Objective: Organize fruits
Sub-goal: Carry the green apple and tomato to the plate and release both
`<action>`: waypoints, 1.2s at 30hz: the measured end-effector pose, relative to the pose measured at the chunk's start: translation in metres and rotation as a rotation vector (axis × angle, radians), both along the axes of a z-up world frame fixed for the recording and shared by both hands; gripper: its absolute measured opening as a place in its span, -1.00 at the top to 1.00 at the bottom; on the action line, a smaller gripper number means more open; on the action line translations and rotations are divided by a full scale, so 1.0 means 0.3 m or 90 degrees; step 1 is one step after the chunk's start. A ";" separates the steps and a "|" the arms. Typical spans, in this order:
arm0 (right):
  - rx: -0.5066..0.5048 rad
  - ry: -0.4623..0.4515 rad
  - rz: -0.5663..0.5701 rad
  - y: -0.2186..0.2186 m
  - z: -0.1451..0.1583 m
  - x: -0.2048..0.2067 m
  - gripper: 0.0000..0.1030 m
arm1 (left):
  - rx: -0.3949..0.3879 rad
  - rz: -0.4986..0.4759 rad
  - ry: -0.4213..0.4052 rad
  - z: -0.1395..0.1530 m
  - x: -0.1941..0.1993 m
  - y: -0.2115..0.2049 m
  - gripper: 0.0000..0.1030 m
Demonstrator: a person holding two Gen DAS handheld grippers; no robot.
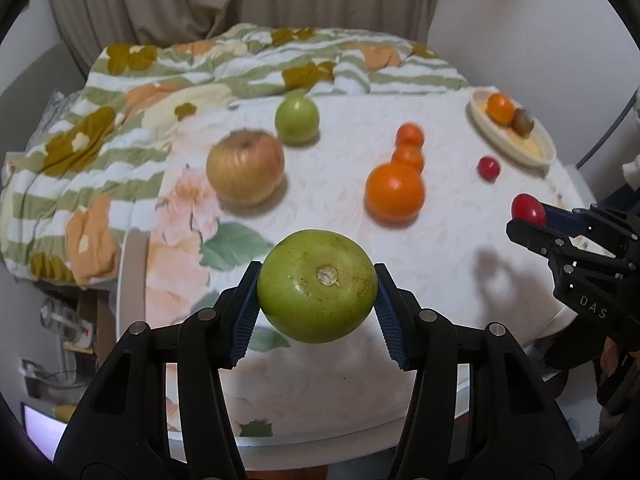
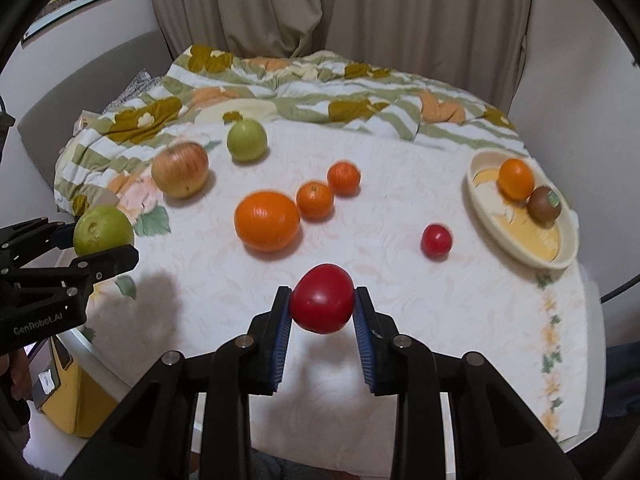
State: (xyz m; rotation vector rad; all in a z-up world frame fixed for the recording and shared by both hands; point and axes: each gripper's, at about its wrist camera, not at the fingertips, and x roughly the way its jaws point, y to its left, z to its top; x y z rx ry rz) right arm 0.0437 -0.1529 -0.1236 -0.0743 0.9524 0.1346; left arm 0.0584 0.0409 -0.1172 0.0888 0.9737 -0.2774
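My left gripper (image 1: pixel 317 286) is shut on a green round fruit (image 1: pixel 317 285), held above the table; the same fruit (image 2: pixel 103 230) shows at the left of the right wrist view. My right gripper (image 2: pixel 322 304) is shut on a red tomato (image 2: pixel 322 303), lifted off the cloth, and that tomato (image 1: pixel 528 208) appears at the right edge of the left wrist view. On the table lie a big orange (image 2: pixel 267 220), two small oranges (image 2: pixel 315 199) (image 2: pixel 343 177), a second tomato (image 2: pixel 436 240), a reddish apple (image 2: pixel 181 175) and another green fruit (image 2: pixel 247 140).
A cream oval plate (image 2: pixel 486 216) at the far right holds an orange (image 2: pixel 516 179) and a kiwi (image 2: pixel 544 204). A flowered quilt (image 2: pixel 304 84) is bunched along the table's far side, with curtains behind. A yellow box (image 2: pixel 68 392) stands below the table's left edge.
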 end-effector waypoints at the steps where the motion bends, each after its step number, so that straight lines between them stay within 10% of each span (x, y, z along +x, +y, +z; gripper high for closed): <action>1: 0.000 -0.003 0.000 -0.002 0.017 -0.001 0.45 | -0.002 -0.002 -0.007 0.022 0.002 -0.002 -0.18; 16: -0.007 -0.061 -0.014 -0.146 0.226 -0.016 0.45 | -0.025 -0.023 -0.077 0.252 0.033 -0.171 -0.18; 36: 0.003 -0.070 0.026 -0.734 0.250 0.155 0.45 | -0.064 0.034 -0.091 0.305 0.211 -0.732 -0.18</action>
